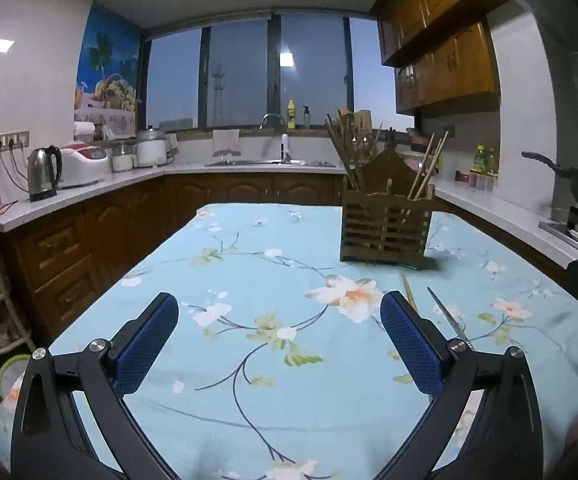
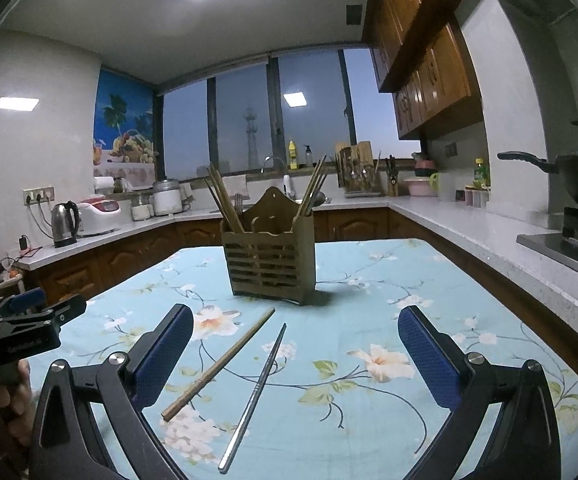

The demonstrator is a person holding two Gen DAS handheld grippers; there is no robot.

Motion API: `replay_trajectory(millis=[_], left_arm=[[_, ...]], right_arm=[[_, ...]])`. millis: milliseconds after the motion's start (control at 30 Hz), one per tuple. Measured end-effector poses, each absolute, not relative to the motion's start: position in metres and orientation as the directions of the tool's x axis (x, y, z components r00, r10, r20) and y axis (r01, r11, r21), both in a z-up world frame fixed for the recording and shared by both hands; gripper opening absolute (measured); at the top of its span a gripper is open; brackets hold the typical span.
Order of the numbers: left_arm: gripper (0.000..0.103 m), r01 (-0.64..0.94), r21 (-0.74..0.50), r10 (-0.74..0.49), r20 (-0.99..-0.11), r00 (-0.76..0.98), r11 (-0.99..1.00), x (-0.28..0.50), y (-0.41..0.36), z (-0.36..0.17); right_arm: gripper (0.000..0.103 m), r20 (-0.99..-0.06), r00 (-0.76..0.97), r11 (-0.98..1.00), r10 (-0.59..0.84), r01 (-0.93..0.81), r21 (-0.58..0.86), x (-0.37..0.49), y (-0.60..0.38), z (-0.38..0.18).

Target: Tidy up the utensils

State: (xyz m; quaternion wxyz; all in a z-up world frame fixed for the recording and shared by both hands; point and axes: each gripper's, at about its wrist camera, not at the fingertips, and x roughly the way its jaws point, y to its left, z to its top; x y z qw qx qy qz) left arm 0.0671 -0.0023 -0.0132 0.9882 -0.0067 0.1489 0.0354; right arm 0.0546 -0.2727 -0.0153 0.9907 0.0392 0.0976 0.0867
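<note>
A slatted brown wooden utensil holder (image 2: 268, 261) stands upright on the pale blue floral tablecloth (image 2: 369, 304), with bundles of wooden chopsticks (image 2: 225, 204) leaning out of its outer compartments. In front of the holder, apart from it, a round wooden chopstick (image 2: 219, 364) and a slim shiny metal chopstick (image 2: 255, 396) lie flat, side by side. The right gripper (image 2: 295, 356), with textured blue pads, hovers spread wide over both, holding nothing. The left gripper (image 1: 279, 344) hovers left of the holder, equally wide and empty.
</note>
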Motion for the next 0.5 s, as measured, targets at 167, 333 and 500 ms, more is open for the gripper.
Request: replay_trajectory(millis=[167,333,500], left_arm=[[0.103,-0.074,0.011,0.075,-0.278,0.958,0.997,0.0646,-0.0047,-0.0108],[0.103,-0.069,0.012,0.07,-0.275,0.959,0.998,0.0626,-0.0066,-0.0107],[0.103,-0.07,0.015,0.072,-0.272,0.96,0.997,0.0616,-0.0077,-0.0102]], right_arm=[[0.103,-0.171,0.968,0.981,0.181,-0.168,0.093,0.0522,-0.2716,-0.0139],[0.103,-0.171,0.968,0.981,0.184,-0.17,0.092,0.0518,-0.2716,-0.0136],[0.103,-0.171,0.968,0.981,0.184,-0.17,0.092,0.0517,-0.2712,-0.0137]])
